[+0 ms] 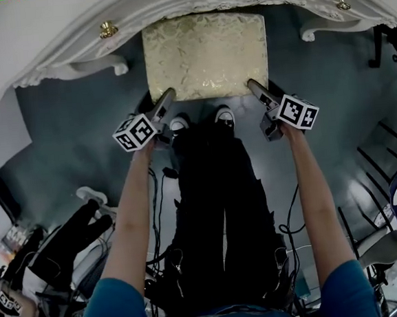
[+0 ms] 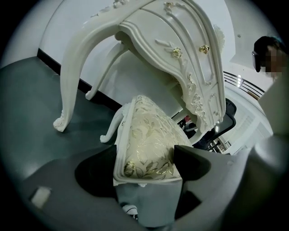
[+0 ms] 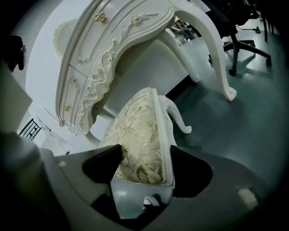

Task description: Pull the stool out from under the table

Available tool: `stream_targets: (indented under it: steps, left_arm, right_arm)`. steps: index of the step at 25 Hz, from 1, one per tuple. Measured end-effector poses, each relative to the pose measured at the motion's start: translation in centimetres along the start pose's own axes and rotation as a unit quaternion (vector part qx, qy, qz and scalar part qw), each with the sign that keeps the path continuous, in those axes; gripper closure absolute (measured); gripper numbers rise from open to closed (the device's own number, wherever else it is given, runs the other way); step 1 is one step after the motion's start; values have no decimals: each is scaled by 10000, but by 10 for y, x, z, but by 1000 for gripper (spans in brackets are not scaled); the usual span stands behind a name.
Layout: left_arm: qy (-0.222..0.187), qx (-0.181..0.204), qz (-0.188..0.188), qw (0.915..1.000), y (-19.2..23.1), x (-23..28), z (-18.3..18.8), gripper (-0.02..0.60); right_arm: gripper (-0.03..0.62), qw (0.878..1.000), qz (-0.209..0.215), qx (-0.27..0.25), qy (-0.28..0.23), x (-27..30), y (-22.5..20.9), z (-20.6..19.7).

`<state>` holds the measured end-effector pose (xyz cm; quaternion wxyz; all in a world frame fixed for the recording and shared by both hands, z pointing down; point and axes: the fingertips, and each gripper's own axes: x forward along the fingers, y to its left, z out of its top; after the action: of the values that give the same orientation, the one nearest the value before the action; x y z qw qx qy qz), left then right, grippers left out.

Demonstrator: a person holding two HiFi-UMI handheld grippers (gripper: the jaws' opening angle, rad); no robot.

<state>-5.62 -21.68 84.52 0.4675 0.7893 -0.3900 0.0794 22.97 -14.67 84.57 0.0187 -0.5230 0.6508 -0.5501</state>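
Your blue sleeves (image 1: pixel 112 310) fill the bottom of the head view, with your forearms reaching forward over the grey floor (image 1: pixel 72 131).

Left gripper (image 1: pixel 166 100): jaws clamped across the near left corner of the stool (image 1: pixel 205 56), one on the white frame and one on the brocade cushion.

Stool: it stands on the floor just ahead of your shoes (image 1: pixel 179 123). Most of the seat is clear of the tabletop (image 1: pixel 56 35); the far edge lies at or just under its front rail.

Right gripper (image 1: pixel 255 87): jaws clamped likewise on the near right corner.

Handling, as judged:
- The frame looks rigid and painted, and is likely slick.
- The cushion is soft, so the jaw on it will sink in before it bites.
- The hold belongs on the frame rim at both near corners, as you have it. An even pull should keep the stool square.
- The stool looks light enough to slide, but its slim curved legs could catch on the floor and tip it toward you.
- The carved trim may chip under hard pressure.

Writing: no brand, label or legible text found. The only print is the black-and-white square markers on the gripper cubes (image 1: pixel 135 131).
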Motion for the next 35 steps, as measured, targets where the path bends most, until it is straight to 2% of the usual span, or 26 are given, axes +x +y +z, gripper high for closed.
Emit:
stream_targets:
  steps: [12,24,29,35]
  left_arm:
    - [165,-33,96,9998,-8,-63,-65,170]
    - [705,-305,225,9968,-8,-141,-151,169]
    - [1021,-182,267,9942,-8,-148,-161,167]
    - [1524,-166,329,9876,-6,-144,-163,158]
  right_arm:
    - [244,9994,-25,72,348,-49,-2,-77]
    - [244,9968,-93,-29,793,-101,-4,-164]
    - [241,9954,-126,120,941,-111,-5,-183]
    - [233,9932,-221,240,1118,-111,-6,-182]
